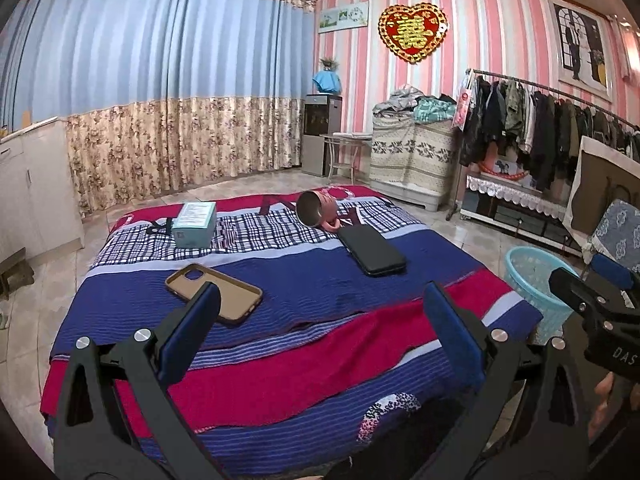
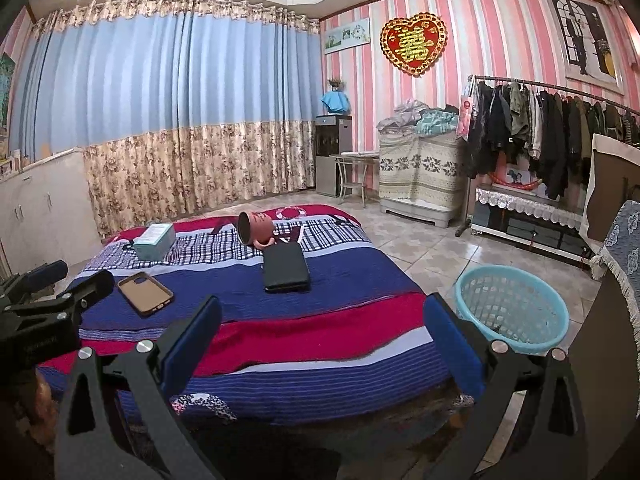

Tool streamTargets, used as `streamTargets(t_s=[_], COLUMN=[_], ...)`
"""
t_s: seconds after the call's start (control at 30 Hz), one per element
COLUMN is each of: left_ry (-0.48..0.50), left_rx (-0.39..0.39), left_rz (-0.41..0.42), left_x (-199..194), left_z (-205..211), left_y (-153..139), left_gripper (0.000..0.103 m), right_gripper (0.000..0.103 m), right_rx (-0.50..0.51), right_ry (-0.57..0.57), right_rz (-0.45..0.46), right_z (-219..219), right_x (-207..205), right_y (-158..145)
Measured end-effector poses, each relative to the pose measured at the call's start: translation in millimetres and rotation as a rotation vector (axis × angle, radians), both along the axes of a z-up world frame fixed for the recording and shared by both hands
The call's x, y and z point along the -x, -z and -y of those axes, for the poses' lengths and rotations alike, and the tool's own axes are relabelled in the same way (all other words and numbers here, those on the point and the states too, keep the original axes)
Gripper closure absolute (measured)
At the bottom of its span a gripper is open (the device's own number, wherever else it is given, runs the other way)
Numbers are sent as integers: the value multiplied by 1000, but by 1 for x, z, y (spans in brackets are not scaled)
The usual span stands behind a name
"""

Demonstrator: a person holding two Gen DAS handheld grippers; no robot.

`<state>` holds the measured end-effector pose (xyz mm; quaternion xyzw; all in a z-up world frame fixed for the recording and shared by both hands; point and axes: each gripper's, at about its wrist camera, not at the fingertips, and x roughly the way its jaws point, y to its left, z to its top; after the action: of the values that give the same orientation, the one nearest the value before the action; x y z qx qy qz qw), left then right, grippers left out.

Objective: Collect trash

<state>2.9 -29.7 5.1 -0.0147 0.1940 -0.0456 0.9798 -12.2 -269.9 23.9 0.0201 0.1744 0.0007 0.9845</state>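
1. Left wrist view: filled across the centre by a low table under a striped blue, red and plaid cloth (image 1: pixel 304 292).
2. Lower right of the right wrist view: light blue basket (image 2: pixel 516 340) on the tiled floor, just beside the table and right of the right gripper (image 2: pixel 324 352).
3. Both grippers spread wide, holding nothing; left gripper (image 1: pixel 320 344) low over the near table edge.
4. Centre frame, beyond the fingers: black wallet (image 1: pixel 372 250).
5. Left of centre, close by the left finger tip: tan phone case (image 1: pixel 214 292).
6. Upper left of the cloth: pale teal box (image 1: pixel 195 224).
7. Upper centre, farthest from both grippers: pink mug (image 1: pixel 318 210) on its side, touching the wallet's far end.
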Motion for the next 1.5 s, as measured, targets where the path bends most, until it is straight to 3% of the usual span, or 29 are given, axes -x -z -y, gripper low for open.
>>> streamTargets(t_s=[1.5], left_ry=[-2], left_rx=[0], left_rz=[48], left_x=[3], left_z=[-6], left_y=[-6], left_gripper=[5], right_gripper=[5], right_rx=[38], right_ry=[25], right_rz=[36], right_z=[-3], right_x=[6], right_y=[-6])
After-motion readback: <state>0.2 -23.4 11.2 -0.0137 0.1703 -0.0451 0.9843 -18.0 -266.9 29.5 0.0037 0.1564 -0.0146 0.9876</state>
